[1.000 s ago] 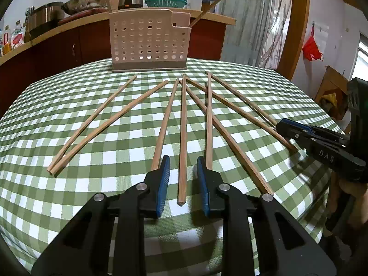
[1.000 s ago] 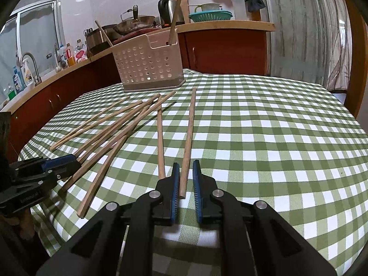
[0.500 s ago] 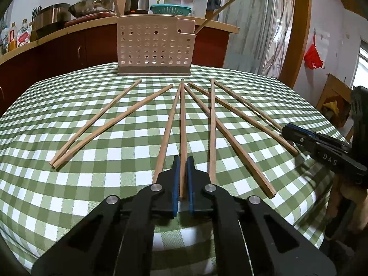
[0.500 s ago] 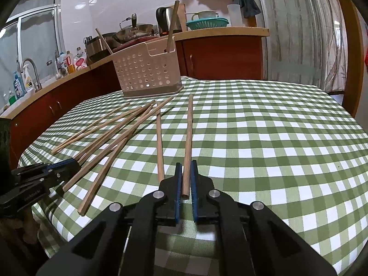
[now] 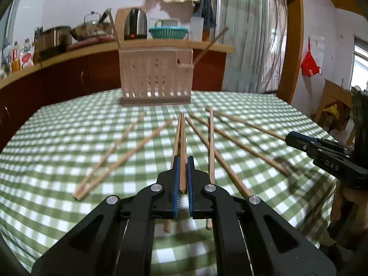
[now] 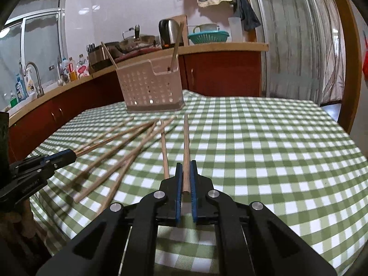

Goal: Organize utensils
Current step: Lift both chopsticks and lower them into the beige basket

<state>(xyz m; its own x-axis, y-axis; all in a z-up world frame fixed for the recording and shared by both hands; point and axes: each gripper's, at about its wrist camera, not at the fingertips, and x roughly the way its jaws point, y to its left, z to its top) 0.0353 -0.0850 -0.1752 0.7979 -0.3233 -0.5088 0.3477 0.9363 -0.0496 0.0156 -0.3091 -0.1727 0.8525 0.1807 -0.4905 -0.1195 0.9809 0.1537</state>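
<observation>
From the left wrist view, the left claw (image 5: 183, 170) is pinching the near end of one wooden chopstick (image 5: 183, 147) between its blue pads, the stick running straight ahead toward the perforated utensil basket (image 5: 156, 78). That basket stands upright at the far side of the table (image 5: 57, 138), which wears a green-and-white checked cloth. More loose chopsticks (image 5: 128, 147) lie fanned on the cloth to both sides of the held one; one lies just beside it on the left. Two sticks already lean out of the basket, one at each end. At the right edge the right claw (image 5: 290, 137) shows from the side, its tip clamped on the end of another chopstick (image 5: 250, 124), which reaches toward the basket. A hand (image 5: 345, 197) shows dimly below it.

The right wrist view gives that same grip head-on: the right claw (image 6: 186, 179) is pressed onto its chopstick (image 6: 186, 142), whose near end sits between the pads while the rest points toward the basket (image 6: 151, 87). Here the basket is seen corner-on, with one stick standing in its small side compartment and another leaning from the far left end. The cloth to the right of the held stick is bare, something the other camera does not reveal. The remaining chopsticks (image 6: 122, 151) lie bunched to the left, and the left claw (image 6: 66, 156) appears at the left edge gripping its stick's end. A sink tap (image 6: 34, 76) and bottles on the kitchen counter show only from this side.
</observation>
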